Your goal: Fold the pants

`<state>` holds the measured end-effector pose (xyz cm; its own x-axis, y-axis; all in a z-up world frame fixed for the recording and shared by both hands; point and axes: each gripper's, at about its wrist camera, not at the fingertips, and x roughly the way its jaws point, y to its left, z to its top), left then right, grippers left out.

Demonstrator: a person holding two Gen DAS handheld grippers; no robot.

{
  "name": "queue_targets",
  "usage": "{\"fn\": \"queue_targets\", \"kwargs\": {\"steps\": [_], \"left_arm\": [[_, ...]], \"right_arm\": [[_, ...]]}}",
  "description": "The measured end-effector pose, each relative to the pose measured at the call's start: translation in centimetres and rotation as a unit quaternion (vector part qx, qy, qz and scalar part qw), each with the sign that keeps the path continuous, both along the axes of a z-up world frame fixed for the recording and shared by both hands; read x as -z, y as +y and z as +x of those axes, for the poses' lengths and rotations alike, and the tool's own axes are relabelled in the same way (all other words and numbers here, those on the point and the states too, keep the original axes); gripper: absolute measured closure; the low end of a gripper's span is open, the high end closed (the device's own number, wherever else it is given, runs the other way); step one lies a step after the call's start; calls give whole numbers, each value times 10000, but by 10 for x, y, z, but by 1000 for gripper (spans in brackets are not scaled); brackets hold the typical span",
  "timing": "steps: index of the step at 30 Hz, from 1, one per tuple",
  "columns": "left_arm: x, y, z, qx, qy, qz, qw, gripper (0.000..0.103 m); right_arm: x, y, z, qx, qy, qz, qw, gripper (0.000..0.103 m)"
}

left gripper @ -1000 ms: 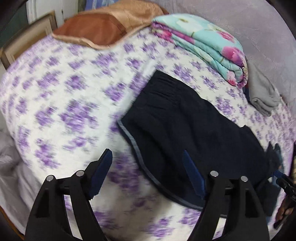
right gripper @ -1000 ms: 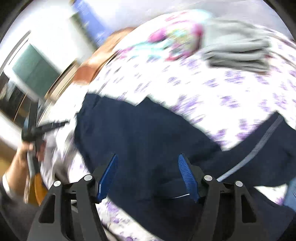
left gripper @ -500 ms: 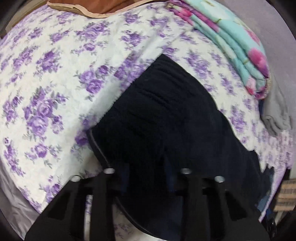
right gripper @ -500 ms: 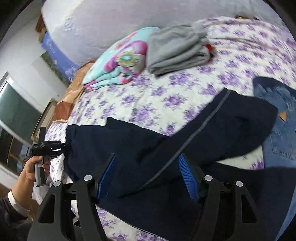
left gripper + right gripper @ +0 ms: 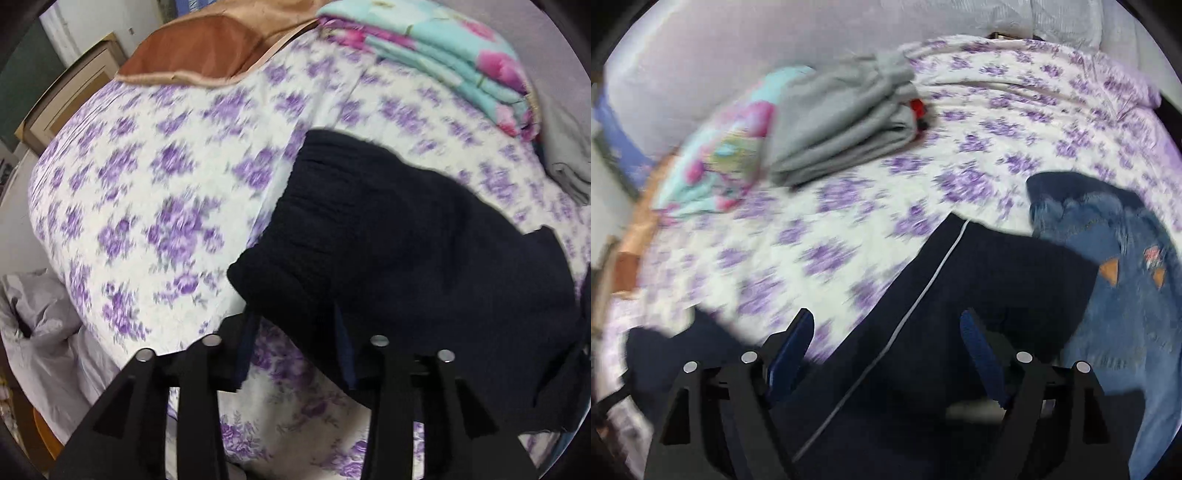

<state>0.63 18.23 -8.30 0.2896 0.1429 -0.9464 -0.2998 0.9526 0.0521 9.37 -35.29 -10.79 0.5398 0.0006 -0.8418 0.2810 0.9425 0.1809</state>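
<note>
- the pants (image 5: 413, 251) lie across the flowered bed (image 5: 155, 206), waistband end towards you in the left view, one leg with a pale side stripe (image 5: 923, 280) running out under the right claw.
- your left claw (image 5: 295, 343) is pinched on the near corner of the waistband; dark cloth fills the narrow gap between the fingers, and that corner looks raised off the bed.
- your right claw (image 5: 886, 350) stands wide apart with nothing in it, hovering over the striped leg.
- judging from this, you are lifting the waist end for a fold. keep the left pinch firm and carry the corner low and flat, so the layer beneath does not drag along.
- bring the right claw down on the leg edge near the stripe before you pull, so both ends travel together.
- watch the jeans (image 5: 1108, 280) touching the leg on the right; take only the dark cloth.
- the grey pile (image 5: 846, 118) and the folded quilt (image 5: 436, 48) are well apart, so fold towards the middle of the bed.
</note>
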Motion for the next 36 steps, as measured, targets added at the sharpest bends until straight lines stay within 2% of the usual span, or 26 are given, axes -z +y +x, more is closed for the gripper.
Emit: {"fn": "queue_targets", "kwargs": {"steps": [3,5,7,9,10,12,13,15,18,20,22,24,26,27,28,29,30,31,32,33,34,36], "left_arm": [[-13,-2,-8,-84,-187,116,9997,59],[-27,-4,-13,-59,-363,449,9983,51],[-40,-5,-17,-5,-497,702,9963,49],[-51,-9,-18,88,-625,757,9951,45],[-55,-13,-18,205,-678,716,9949,39],[-59,-26,-15,510,-766,591,9940,37],[-58,-32,-14,645,-776,523,9935,37],[-51,-51,-8,954,-718,392,9921,37],[-39,-80,-3,1450,-593,238,9874,37],[-30,-95,-1,1716,-476,226,9838,37],[-23,-110,0,2009,-352,261,9786,37],[-19,-119,1,2221,-279,291,9742,37],[-14,-127,3,2394,-220,308,9702,37],[-13,-131,5,2465,-205,306,9684,37],[-11,-135,5,2548,-176,321,9663,37],[-9,-137,6,2608,-148,357,9646,37],[-8,-139,6,2644,-142,381,9636,37],[-6,-139,6,2660,-143,426,9629,37],[-5,-137,5,2618,-138,453,9639,37],[-4,-134,4,2556,-127,436,9657,37],[-4,-131,3,2497,-118,391,9675,36],[-5,-122,-2,2352,-137,233,9716,36]], "right_arm": [[23,-3,42,372,527,-493,9967,21],[41,-10,62,714,870,-611,9918,23],[59,-17,73,928,1213,-855,9846,37],[63,-27,69,1056,1118,-752,9852,77],[58,-34,61,1076,966,-538,9880,86],[39,-48,41,1094,519,-22,9926,88],[20,-58,23,1041,69,441,9936,88],[-22,-74,-18,1020,-632,1022,9875,88],[-82,-103,-120,1000,-1799,1911,9597,88],[-95,-112,-173,1027,-2040,2050,9518,88],[-88,-117,-217,1148,-1952,2012,9530,88],[-58,-123,-248,1387,-1550,1997,9575,88],[0,-132,-269,1816,-688,2312,9533,85],[26,-135,-274,1966,-248,2462,9487,78],[50,-138,-281,2186,291,2443,9443,81],[57,-138,-287,2275,355,2512,9402,84],[54,-137,-294,2318,213,2591,9374,80],[45,-137,-296,2328,74,2476,9404,74],[32,-136,-296,2306,-35,2175,9484,57],[23,-137,-296,2316,-114,1962,9527,44],[8,-139,-295,2345,-321,1606,9582,41],[-4,-144,-288,2241,-535,1267,9648,38]]}}
